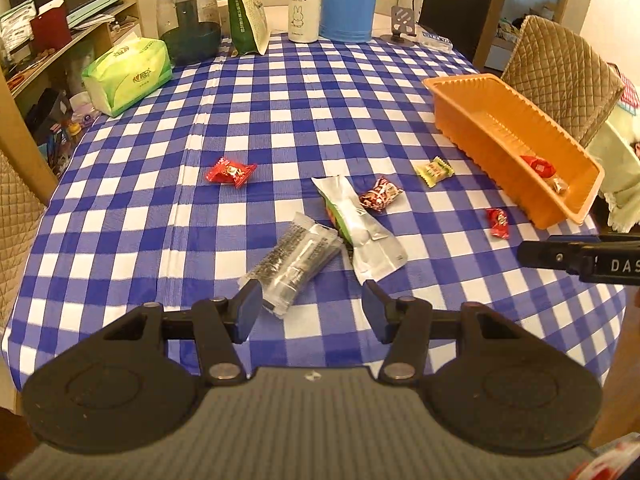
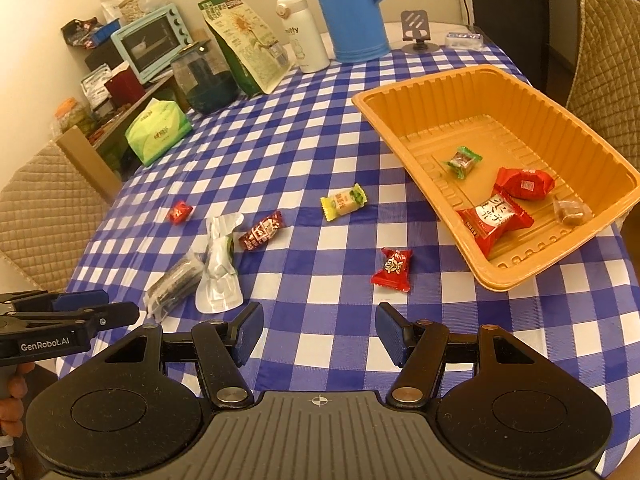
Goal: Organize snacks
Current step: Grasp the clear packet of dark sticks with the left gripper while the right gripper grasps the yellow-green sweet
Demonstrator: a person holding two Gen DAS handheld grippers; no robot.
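1. Left wrist view: left hand-held gripper (image 1: 312, 310), jaws spread wide, holding nothing, low over the near part of the counter (image 1: 280, 112) with its blue-and-white checked cloth.
2. Just ahead of its left finger: clear printed packet (image 1: 294, 266), lying flat, touching a silver foil packet (image 1: 360, 228) on its right.
3. Loose on the cloth: red candy (image 1: 231, 172) to the left; dark red-and-white candy (image 1: 379, 194) just beside the foil packet; yellow candy (image 1: 433, 171) further right; small red candy (image 1: 497, 222) near the orange tray (image 1: 460, 98).
4. Orange tray at right edge of the counter, red wrapped snack visible inside.
5. Back row: green tissue pack (image 1: 128, 74), dark jar (image 1: 188, 24), green snack bag (image 1: 246, 12), white bottle (image 1: 305, 0), blue jug (image 1: 348, 0).
6. Right wrist view: right hand-held gripper (image 2: 319, 334), jaws fully apart, empty, above bare cloth.
7. Red candy (image 2: 393, 270) just ahead of it, between the hand-held gripper and the tray.
8. Tray interior: green-wrapped candy (image 2: 464, 160), two red packets (image 2: 494, 218), one small brown sweet (image 2: 568, 210).
9. Left hand-held gripper seen at the left edge, near the clear and foil packets.
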